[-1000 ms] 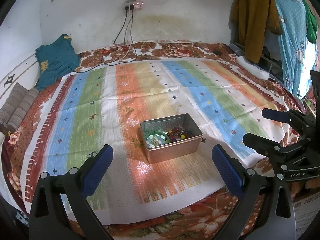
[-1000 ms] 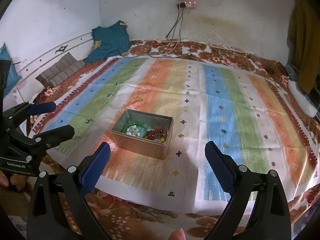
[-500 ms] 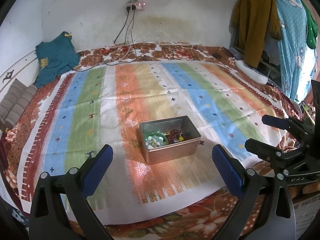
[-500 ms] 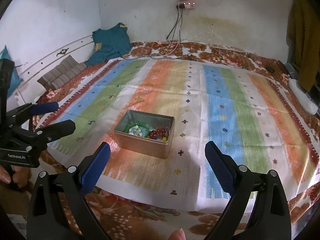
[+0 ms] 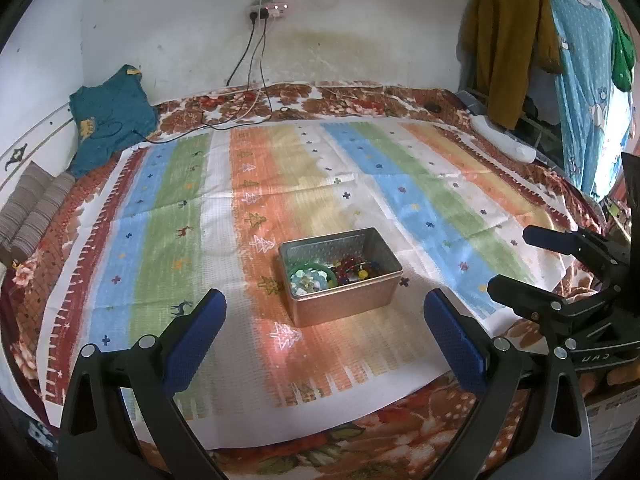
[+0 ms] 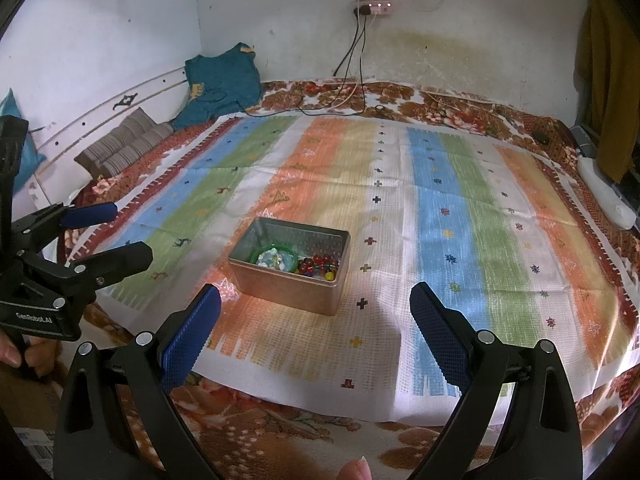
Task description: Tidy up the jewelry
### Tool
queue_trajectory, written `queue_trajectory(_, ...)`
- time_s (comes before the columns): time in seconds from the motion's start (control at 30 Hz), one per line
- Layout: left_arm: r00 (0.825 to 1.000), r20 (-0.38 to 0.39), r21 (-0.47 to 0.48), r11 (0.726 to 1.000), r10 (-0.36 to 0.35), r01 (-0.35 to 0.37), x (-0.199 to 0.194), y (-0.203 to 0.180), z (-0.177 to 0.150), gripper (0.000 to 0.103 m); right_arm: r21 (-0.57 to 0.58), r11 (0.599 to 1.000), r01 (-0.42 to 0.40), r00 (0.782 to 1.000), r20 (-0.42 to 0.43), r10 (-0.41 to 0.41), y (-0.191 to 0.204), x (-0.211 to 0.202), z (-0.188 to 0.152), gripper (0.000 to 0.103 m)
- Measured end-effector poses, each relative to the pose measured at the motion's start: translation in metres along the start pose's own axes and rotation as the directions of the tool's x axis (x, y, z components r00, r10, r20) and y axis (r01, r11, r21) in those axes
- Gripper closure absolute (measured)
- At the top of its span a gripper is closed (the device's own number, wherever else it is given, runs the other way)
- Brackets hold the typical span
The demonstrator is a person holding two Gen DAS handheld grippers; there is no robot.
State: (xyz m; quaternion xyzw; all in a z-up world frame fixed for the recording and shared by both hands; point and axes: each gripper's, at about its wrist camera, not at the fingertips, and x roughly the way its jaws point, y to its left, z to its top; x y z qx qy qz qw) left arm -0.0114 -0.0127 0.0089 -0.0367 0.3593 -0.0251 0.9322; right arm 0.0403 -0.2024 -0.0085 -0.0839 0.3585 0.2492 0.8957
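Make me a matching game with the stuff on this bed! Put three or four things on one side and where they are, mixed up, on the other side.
Things:
1. green bangle
2. red beads
3. teal shirt
4. power strip

Places:
A. up on the white wall, with cables hanging down
B. in the metal tin, at its left end
C. propped in the far left corner of the bed
D. in the metal tin, right of the bangle

Right pairs: 1-B, 2-D, 3-C, 4-A
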Motion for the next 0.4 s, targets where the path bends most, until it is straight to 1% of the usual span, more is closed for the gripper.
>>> queue_trajectory(0.13,1.0,-0.003,0.002,1.0,0.002,-0.002,-0.0002,0.0016,-0.0012,0.006,0.0,1.0,0.001,1.0,0.0,-0.001,0.0002,0.0,-0.0005,0.007)
queue_trajectory(0.23,1.0,-0.014,0.007,1.0,-0.01,0.01,0.001,0.0007,-0.0026,0.006,0.0,1.0,0.001,1.0,-0.001,-0.001,0.0001,0.0001,-0.0006,0.007)
queue_trajectory(0.4,1.0,-0.013,0.02,1.0,-0.003,0.003,0.0004,0.0015,-0.0058,0.006,0.0,1.0,0.001,1.0,-0.001,-0.001,0.0003,0.0001,-0.0004,0.007)
